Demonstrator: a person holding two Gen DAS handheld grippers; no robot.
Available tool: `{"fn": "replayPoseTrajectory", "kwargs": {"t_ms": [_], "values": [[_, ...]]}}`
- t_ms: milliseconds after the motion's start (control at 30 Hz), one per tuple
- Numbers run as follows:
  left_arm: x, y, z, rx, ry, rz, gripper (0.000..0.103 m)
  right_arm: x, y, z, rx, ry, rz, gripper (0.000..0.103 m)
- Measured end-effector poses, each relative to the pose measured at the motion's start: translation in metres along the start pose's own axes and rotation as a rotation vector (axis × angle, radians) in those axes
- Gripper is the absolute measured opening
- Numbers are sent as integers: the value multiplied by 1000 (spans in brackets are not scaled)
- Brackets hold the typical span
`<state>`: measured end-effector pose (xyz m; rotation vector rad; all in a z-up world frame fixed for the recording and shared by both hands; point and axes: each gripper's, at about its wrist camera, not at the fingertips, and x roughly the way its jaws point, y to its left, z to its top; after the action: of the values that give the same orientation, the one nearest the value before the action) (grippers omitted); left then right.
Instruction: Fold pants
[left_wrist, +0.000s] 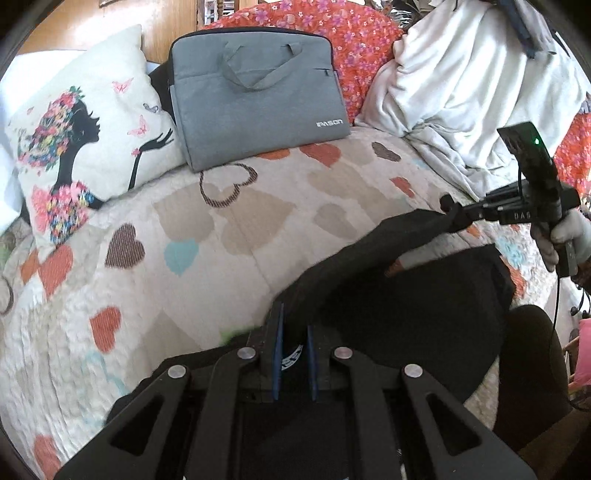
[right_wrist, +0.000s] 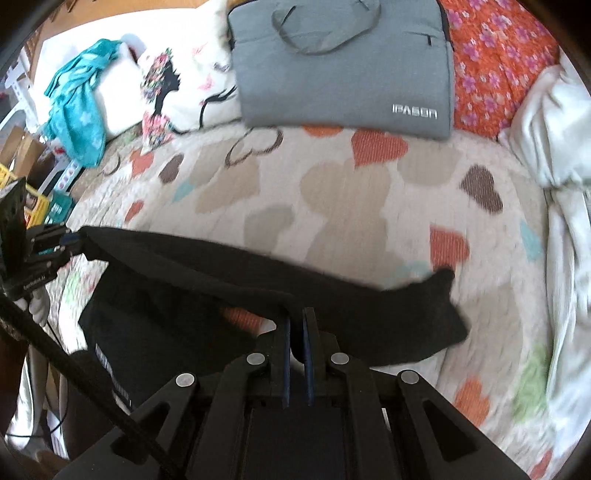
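The black pants hang stretched between both grippers above the heart-print blanket. My left gripper is shut on one end of the pants edge; it also shows in the right wrist view. My right gripper is shut on the other end of the pants; it shows in the left wrist view. A loose flap lies on the blanket to the right.
A grey laptop bag leans at the back beside a white printed pillow. A white crumpled sheet lies at the right. An orange floral cushion sits behind. A teal cloth lies far left.
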<state>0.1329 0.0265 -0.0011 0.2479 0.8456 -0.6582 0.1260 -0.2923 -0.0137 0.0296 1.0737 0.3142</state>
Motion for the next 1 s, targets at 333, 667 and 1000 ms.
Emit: {"fn": "replayPoseTrajectory", "kwargs": {"t_ms": [333,667,1000], "values": [[-23,-21,-69,-76,16,-4,10,-7,25,-73,-7,64,21,7],[-35,-35,-115,-98,84,-1,10,7,54,-124,-61,219,6,7],[-68,-7,-136,-294,40,-37,26,22,65,-143,-82,316,-82,55]]}}
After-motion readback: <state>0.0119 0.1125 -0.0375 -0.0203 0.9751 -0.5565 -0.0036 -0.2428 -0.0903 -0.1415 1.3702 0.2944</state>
